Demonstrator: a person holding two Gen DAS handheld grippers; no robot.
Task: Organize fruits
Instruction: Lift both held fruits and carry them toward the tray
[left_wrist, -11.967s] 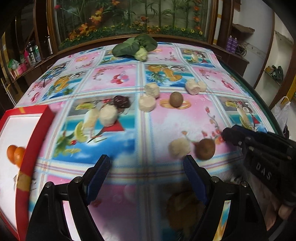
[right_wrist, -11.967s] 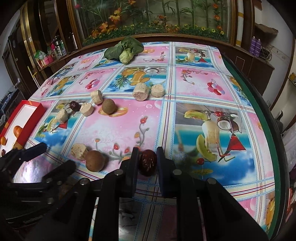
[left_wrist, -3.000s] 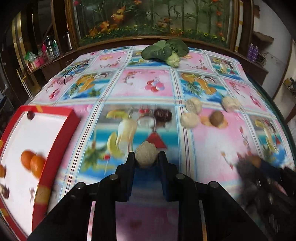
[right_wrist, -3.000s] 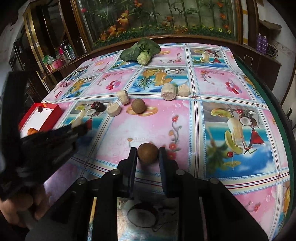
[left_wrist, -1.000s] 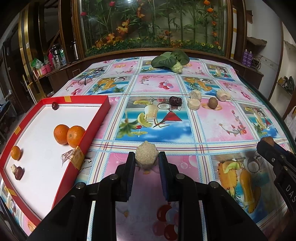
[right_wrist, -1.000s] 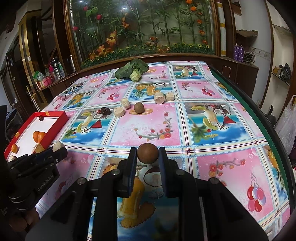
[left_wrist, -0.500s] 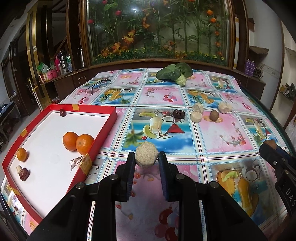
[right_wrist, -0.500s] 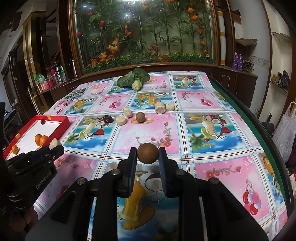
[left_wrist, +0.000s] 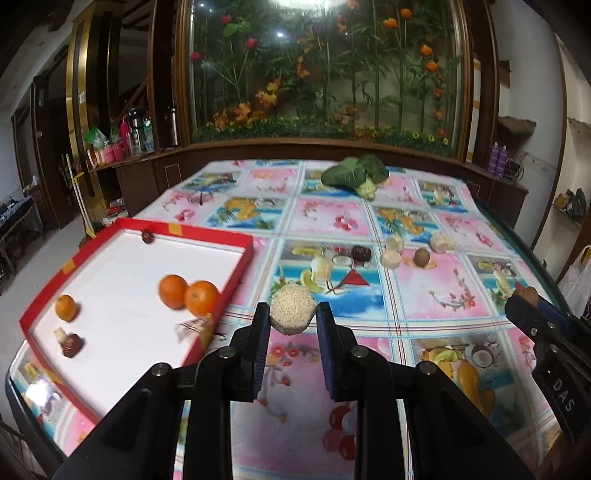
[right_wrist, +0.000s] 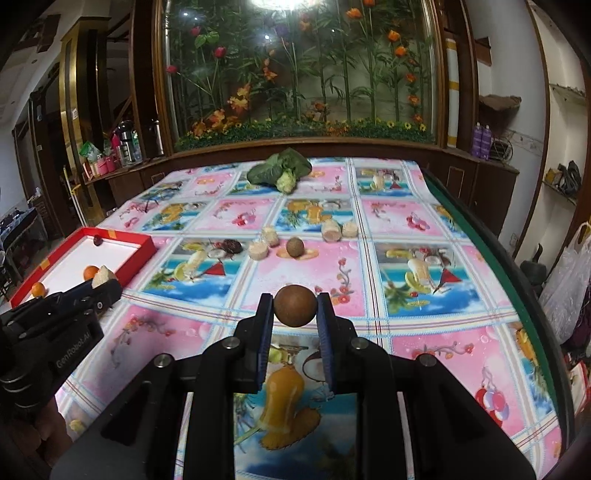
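Observation:
My left gripper (left_wrist: 292, 320) is shut on a pale, rough-cut fruit piece (left_wrist: 292, 312), held above the table just right of the red tray (left_wrist: 236, 280). The tray holds three oranges (left_wrist: 188, 293) and small dark fruits (left_wrist: 72, 345). My right gripper (right_wrist: 294, 310) is shut on a round brown fruit (right_wrist: 295, 305) above the table's middle. It also shows in the left wrist view (left_wrist: 524, 306). The left gripper shows in the right wrist view (right_wrist: 101, 286), beside the tray (right_wrist: 136, 254). Loose on the cloth lie a brown fruit (right_wrist: 295, 246), pale pieces (right_wrist: 258, 250) and a dark fruit (right_wrist: 231, 245).
A leafy green vegetable (left_wrist: 356, 176) lies at the far end of the fruit-print tablecloth (left_wrist: 443, 295). A flower display behind glass (right_wrist: 295, 74) backs the table. The table's right edge (right_wrist: 517, 280) drops to the floor, where a plastic bag (right_wrist: 569, 280) sits.
Both grippers have lifted and drawn back a little with their fruits still held. The tray looks larger and nearer in the left wrist view.

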